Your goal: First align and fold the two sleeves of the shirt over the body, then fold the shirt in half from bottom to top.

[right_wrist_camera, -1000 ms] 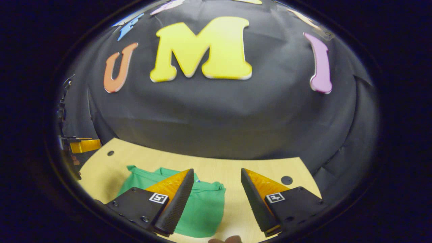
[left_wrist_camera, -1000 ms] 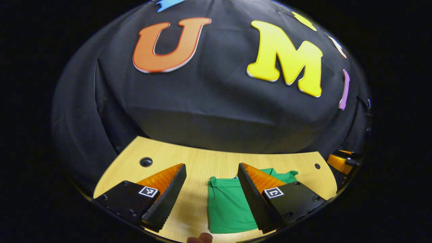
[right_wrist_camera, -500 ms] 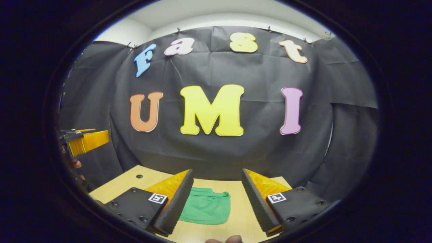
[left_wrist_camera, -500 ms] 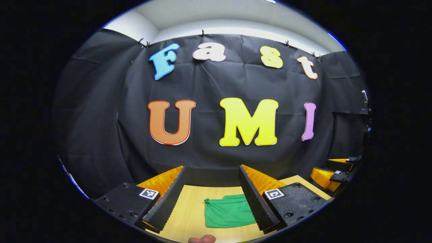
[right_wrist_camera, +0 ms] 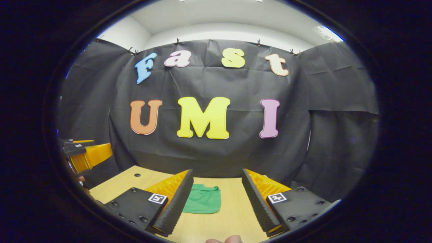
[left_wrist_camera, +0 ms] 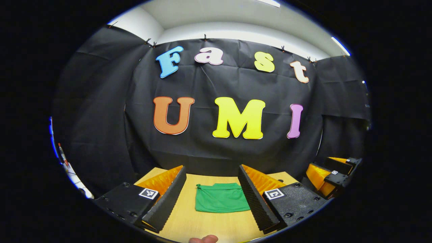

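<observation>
In the left gripper view the left claw (left_wrist_camera: 212, 199) hangs above the wooden bench (left_wrist_camera: 216, 227) with its two fingers spread wide apart and nothing between them. A green shirt (left_wrist_camera: 221, 202), folded into a compact rectangle, lies flat on the bench ahead of the fingers, apart from both, its right edge partly hidden behind the right finger. The right claw (left_wrist_camera: 329, 173) shows at the right edge, off the side of the bench, and a fingertip (left_wrist_camera: 203, 239) peeks in at the bottom.
</observation>
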`<action>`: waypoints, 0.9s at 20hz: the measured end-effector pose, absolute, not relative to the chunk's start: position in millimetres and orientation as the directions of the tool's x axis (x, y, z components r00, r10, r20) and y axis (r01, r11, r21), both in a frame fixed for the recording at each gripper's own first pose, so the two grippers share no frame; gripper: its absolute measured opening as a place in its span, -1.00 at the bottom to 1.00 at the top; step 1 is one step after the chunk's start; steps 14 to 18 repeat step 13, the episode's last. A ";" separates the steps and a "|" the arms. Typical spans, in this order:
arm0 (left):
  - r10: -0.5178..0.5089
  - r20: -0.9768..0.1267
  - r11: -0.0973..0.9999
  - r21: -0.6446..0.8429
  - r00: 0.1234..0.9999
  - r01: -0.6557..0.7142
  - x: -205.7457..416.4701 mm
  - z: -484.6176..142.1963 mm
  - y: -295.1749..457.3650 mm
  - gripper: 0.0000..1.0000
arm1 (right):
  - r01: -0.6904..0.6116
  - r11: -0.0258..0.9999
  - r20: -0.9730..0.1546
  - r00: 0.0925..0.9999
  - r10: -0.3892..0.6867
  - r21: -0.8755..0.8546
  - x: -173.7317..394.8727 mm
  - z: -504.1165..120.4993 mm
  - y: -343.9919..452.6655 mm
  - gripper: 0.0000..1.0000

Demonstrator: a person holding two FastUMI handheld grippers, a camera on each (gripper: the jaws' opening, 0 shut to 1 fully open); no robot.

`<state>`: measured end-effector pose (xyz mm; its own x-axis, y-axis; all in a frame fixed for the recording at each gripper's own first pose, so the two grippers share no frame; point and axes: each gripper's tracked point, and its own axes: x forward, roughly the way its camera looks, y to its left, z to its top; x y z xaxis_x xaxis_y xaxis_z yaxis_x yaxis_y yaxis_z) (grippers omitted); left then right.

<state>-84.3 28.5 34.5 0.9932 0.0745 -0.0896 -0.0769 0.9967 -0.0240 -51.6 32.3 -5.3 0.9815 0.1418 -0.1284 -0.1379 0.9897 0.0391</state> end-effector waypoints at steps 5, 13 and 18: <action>0.061 -0.098 0.998 -0.015 0.993 -0.063 -92.7 31.6 15.1 0.97 | -0.140 0.988 -0.119 0.982 0.147 0.059 -55.3 -0.1 29.8 0.79; 0.045 -0.074 0.999 0.012 0.996 -0.044 -90.6 38.4 4.6 0.96 | -0.157 0.986 -0.093 0.983 0.161 0.047 -56.0 8.7 32.6 0.79; 0.045 -0.074 0.999 0.012 0.996 -0.044 -90.6 38.4 4.6 0.96 | -0.157 0.986 -0.093 0.983 0.161 0.047 -56.0 8.7 32.6 0.79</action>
